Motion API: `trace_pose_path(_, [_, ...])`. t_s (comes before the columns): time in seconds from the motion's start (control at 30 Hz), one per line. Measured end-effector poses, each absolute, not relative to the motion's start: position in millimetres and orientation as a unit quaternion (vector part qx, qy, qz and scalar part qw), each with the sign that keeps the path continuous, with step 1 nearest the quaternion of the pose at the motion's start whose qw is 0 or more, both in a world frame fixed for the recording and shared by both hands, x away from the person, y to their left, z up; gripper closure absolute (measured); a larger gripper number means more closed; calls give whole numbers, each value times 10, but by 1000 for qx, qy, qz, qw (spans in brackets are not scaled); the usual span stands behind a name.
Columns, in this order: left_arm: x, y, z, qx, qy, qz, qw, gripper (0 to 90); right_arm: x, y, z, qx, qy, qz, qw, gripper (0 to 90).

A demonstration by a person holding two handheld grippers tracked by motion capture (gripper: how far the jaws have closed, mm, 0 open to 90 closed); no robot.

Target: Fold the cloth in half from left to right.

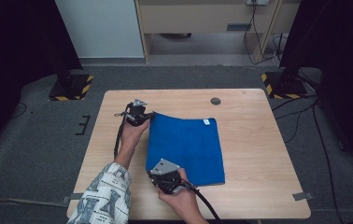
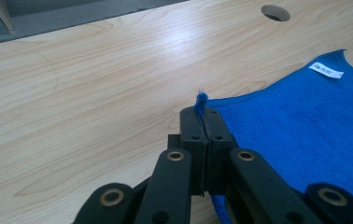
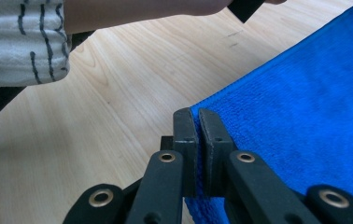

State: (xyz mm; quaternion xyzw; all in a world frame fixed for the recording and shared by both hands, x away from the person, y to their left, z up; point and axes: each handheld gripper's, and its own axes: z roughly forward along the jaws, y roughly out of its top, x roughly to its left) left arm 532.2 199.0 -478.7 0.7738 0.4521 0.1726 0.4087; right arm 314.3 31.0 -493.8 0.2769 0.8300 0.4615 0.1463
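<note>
Nearest the person, right gripper point(image 1: 164, 173) sits at the near-left corner of the blue towel point(image 1: 186, 147), jaws pinched shut on the towel's left edge; in the right gripper view the hem runs straight in between the two black jaws point(image 3: 196, 122), cloth spreading off to the right of them

Towel lies flat on the wooden table point(image 1: 254, 154), roughly centre, long axis running near to far, white tag point(image 1: 206, 122) at the far-right corner

Farther up, left gripper point(image 1: 143, 114) holds the far-left corner, jaws clamped tight with a small tuft of blue poking out above the tips point(image 2: 201, 101); that corner looks a bit lifted or curled off the table, hard to be sure from above

Key relation: both grippers are on the same left long edge, one at each end, so the whole towel lies to the right of both. Likely next move is a fold, carrying the left edge across to the right edge, both hands travelling together and keeping the edge taut. Each hand has its own corner, neither needs to reach across

Round hole point(image 1: 215, 101) in the table sits beyond the towel, well apart
</note>
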Motion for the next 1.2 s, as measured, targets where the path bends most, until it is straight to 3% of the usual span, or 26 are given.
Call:
trace_pose_path(0.9, [5194, 2540, -4722, 764, 475, 181, 397, 887, 3079, 818, -4874, 256, 830, 480, 123, 866])
trace_pose_path(1.2, [5214, 2341, -4718, 760, 479, 173, 403, 886, 3100, 653, -4900, 269, 823, 485, 119, 864])
